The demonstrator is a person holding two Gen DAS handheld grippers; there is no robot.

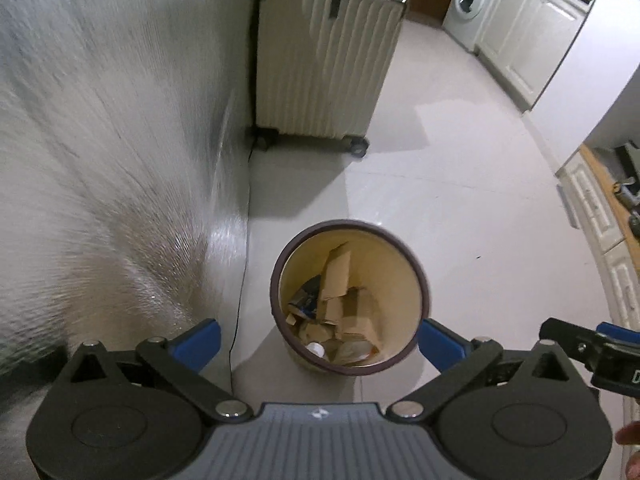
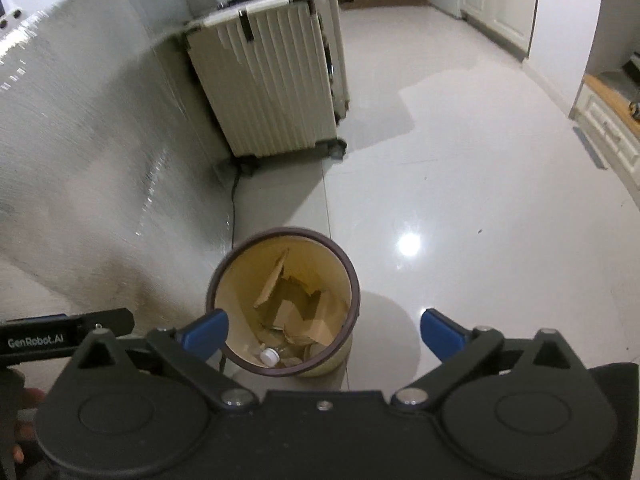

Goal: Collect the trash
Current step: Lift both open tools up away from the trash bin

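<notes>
A round beige trash bin with a dark brown rim (image 1: 427, 288) (image 2: 354, 280) stands on the floor beside a silvery wall. Inside it lie torn cardboard pieces (image 1: 338, 276) (image 2: 292, 312), a blue wrapper (image 1: 306, 300) and a white bottle cap (image 1: 316, 350) (image 2: 269, 356). My left gripper (image 1: 320, 340) hangs high above the bin, jaws wide open, nothing between the blue fingertips (image 1: 200, 340). My right gripper (image 2: 325, 334) hovers above the bin too, open and empty, its left fingertip (image 2: 206, 330) over the rim. The other gripper's edge shows in each view.
A cream ribbed suitcase (image 1: 324, 60) (image 2: 268, 84) on wheels stands against the wall behind the bin. A thin black cable (image 1: 240, 280) runs along the wall's foot. White cabinets (image 1: 524, 36) and a washing machine (image 1: 470, 0) line the far right. Glossy tiled floor (image 2: 480, 220) spreads right.
</notes>
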